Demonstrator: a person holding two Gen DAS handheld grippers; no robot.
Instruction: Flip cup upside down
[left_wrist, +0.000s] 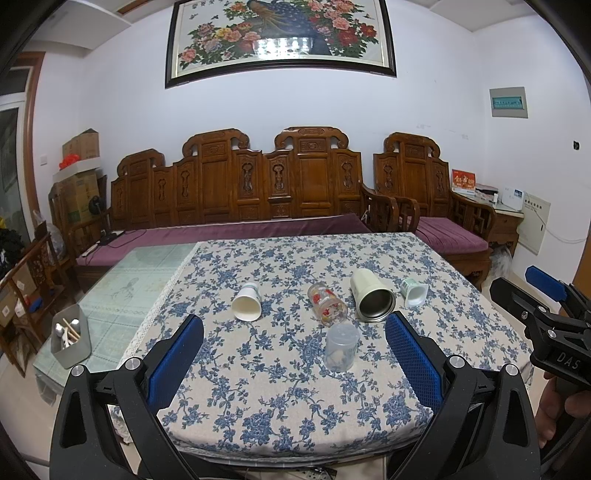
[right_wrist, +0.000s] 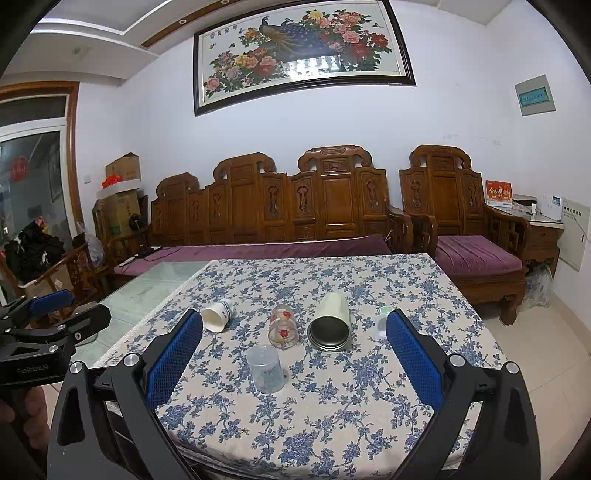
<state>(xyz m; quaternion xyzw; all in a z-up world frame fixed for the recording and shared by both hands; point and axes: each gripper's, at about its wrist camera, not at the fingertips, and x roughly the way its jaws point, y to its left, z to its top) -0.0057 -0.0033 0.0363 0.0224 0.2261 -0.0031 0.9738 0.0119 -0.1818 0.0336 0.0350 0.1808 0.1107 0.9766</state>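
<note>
Several cups are on the flowered tablecloth (left_wrist: 280, 398). A clear plastic cup (left_wrist: 341, 347) (right_wrist: 265, 368) stands upside down nearest me. Behind it lie on their sides a white paper cup (left_wrist: 247, 302) (right_wrist: 217, 315), a flowered glass (left_wrist: 327, 304) (right_wrist: 283, 326), a cream steel-lined tumbler (left_wrist: 371, 295) (right_wrist: 330, 323) and a small white cup (left_wrist: 415, 291) (right_wrist: 380, 323). My left gripper (left_wrist: 295, 332) is open and empty, short of the cups. My right gripper (right_wrist: 295, 332) is open and empty too; it also shows at the right edge of the left wrist view (left_wrist: 546, 299).
A grey utensil box (left_wrist: 72, 339) stands on the bare glass tabletop (left_wrist: 122, 291) at the left. A carved wooden sofa (left_wrist: 236, 192) and armchair (left_wrist: 436, 192) with purple cushions stand behind the table. Tiled floor (right_wrist: 535, 350) lies to the right.
</note>
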